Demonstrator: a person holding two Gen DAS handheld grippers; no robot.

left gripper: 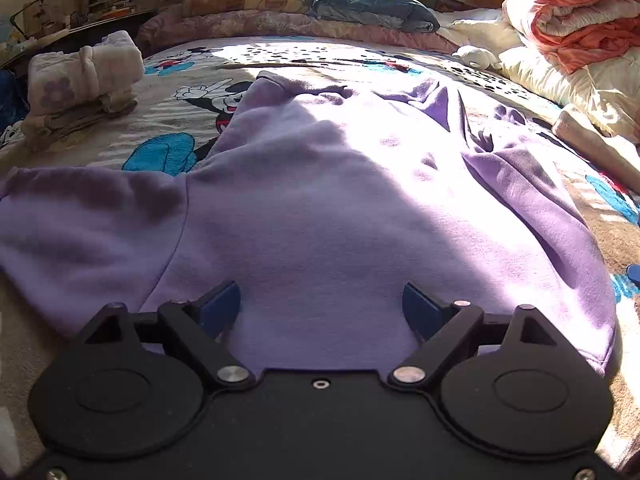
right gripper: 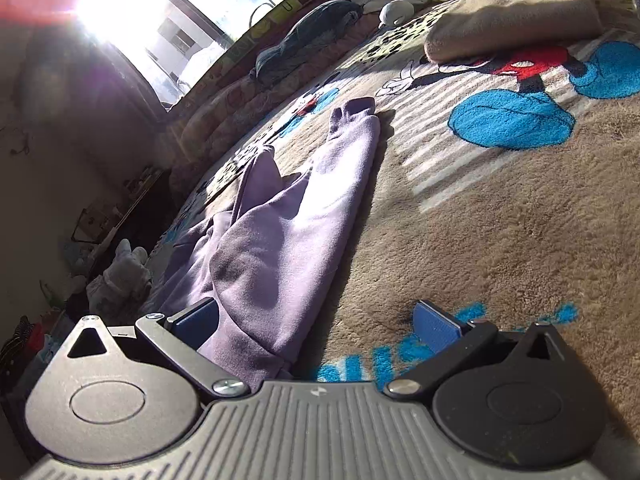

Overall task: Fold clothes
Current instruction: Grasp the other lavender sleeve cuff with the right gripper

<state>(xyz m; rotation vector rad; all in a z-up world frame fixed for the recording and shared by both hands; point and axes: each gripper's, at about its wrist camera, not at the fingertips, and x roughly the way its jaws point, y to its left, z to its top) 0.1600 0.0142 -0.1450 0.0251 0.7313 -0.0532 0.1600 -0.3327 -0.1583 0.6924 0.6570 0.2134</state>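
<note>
A lilac sweatshirt (left gripper: pixel 320 200) lies spread across the middle of the bed, on a tan cartoon-print blanket (left gripper: pixel 176 120) with blue and red figures. Sunlight falls in a bright band over its chest, leaving the near part in shade. One sleeve (left gripper: pixel 80 216) stretches out flat toward the left edge of the bed; the other sleeve (right gripper: pixel 340 160) runs along the blanket on the opposite side, cuff pointing toward the head of the bed.

The left gripper (left gripper: pixel 320 304) sits low over the near hem of the sweatshirt, its blue-padded tongs wide apart with only cloth showing between them — nothing pinched. The right gripper (right gripper: pixel 320 320) is down by the sweatshirt's side edge, tongs also spread wide; its left pad is against or just beside the purple fabric, the other over bare blanket, and I cannot tell whether either presses on anything.

Toward the far left corner a small stack of folded pale clothes (left gripper: pixel 84 76) rests on the blanket. At the head of the bed lie pillows (left gripper: pixel 244 0) and a crumpled blue-grey garment (left gripper: pixel 372 8) — at the far right corner, a rolled orange-and-white quilt (left gripper: pixel 580 20)
</note>
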